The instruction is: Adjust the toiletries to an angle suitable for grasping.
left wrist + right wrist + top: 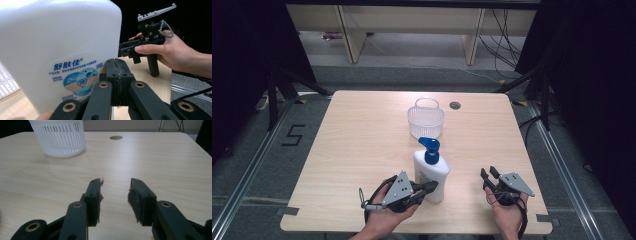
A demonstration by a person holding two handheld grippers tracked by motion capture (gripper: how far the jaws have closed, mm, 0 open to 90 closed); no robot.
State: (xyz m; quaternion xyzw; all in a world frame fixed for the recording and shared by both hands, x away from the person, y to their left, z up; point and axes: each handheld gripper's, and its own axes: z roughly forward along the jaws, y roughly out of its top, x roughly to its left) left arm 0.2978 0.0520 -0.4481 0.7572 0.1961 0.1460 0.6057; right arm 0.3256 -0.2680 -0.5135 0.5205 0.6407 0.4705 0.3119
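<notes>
Left hand-held gripper (430, 187) touching lotion bottle (432, 175); basket (426, 120) behind; right hand-held gripper (488, 173) apart.

bottle: white plastic pump bottle (432, 175), blue pump head, blue lettering, round blue-and-peach label picture
basket: white translucent slatted plastic basket (425, 120)
table: pale wood-grain tabletop (357, 145)
grippers: black jaws, grey plates

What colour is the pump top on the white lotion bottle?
Blue; the pump top of the white lotion bottle shows best in the high view.

Lotion bottle (60, 50) top cut off by frame edge; basket (58, 136) rim cropped.
</notes>
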